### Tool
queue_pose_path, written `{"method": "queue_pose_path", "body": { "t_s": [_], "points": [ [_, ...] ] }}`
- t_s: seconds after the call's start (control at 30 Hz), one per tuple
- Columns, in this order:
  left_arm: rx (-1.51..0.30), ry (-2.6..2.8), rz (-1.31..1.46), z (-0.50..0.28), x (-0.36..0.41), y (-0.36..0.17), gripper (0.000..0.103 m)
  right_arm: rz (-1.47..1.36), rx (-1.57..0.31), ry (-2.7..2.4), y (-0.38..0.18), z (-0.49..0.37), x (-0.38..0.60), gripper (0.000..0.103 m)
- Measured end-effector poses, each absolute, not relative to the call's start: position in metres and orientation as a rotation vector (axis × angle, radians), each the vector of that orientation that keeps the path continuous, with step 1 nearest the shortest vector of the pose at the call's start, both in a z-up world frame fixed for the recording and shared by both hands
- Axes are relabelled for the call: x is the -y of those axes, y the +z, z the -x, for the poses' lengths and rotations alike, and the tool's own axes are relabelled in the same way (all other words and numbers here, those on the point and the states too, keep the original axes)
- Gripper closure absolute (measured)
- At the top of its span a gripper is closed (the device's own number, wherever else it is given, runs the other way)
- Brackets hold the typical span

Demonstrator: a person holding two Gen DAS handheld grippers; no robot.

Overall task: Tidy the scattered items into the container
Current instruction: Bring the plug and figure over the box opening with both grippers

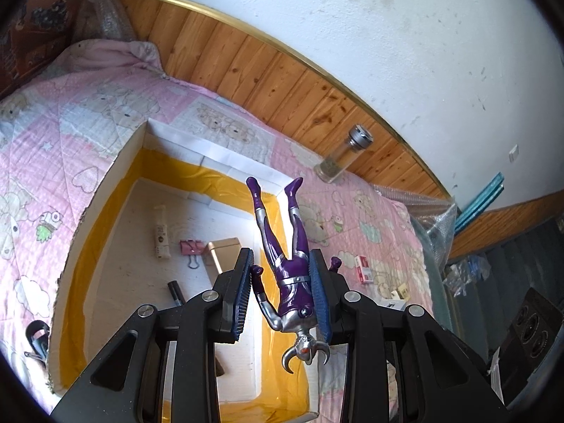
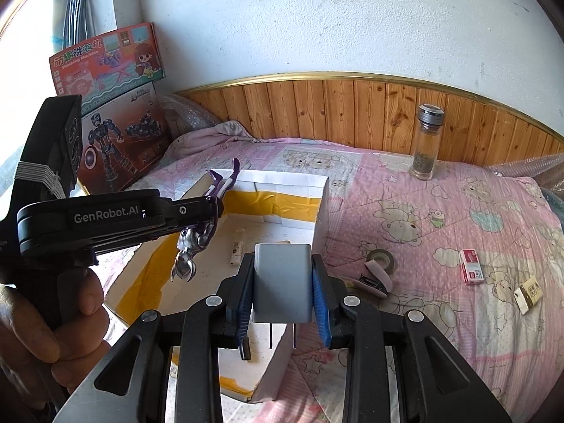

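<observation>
Two clamped loads: toy figure (image 1: 287, 275) (head-down) in left hand-held gripper (image 1: 282, 282), charger (image 2: 283, 283) in right hand-held gripper (image 2: 283, 296).

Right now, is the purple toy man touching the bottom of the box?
Apart. In the right wrist view the purple toy man hangs head-down from the left tongs, with open space between his horns and the box floor.

Bright daylight comes from the left side, where a window (image 2: 21, 53) is burned out to white in the right wrist view. Both pictures are sharp in the centre. The fisheye lens bends the wood panelling (image 1: 282, 81) and leaves dark corners.
</observation>
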State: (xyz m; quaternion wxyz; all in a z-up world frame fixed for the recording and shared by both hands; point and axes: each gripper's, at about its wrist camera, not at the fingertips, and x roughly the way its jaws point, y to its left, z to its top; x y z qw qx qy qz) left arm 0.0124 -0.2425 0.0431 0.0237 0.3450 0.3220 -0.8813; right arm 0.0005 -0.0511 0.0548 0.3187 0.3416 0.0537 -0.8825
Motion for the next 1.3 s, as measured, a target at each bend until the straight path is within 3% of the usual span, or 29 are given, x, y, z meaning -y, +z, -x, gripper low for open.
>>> {"method": "queue_pose_path", "body": {
  "t_s": [0.43,1.3],
  "points": [
    [-1.070,-2.605,-1.077,-0.022,0.288,0.027,0.070,-0.931,-0.208,-2.229,0.059,0.012,0.084,0.072],
    [-0.802,-2.556,-1.249,-0.049,0.298,-0.009,0.070,-1.112,-0.286,-1.985,0.033,0.042,0.152,0.072]
  ]
}}
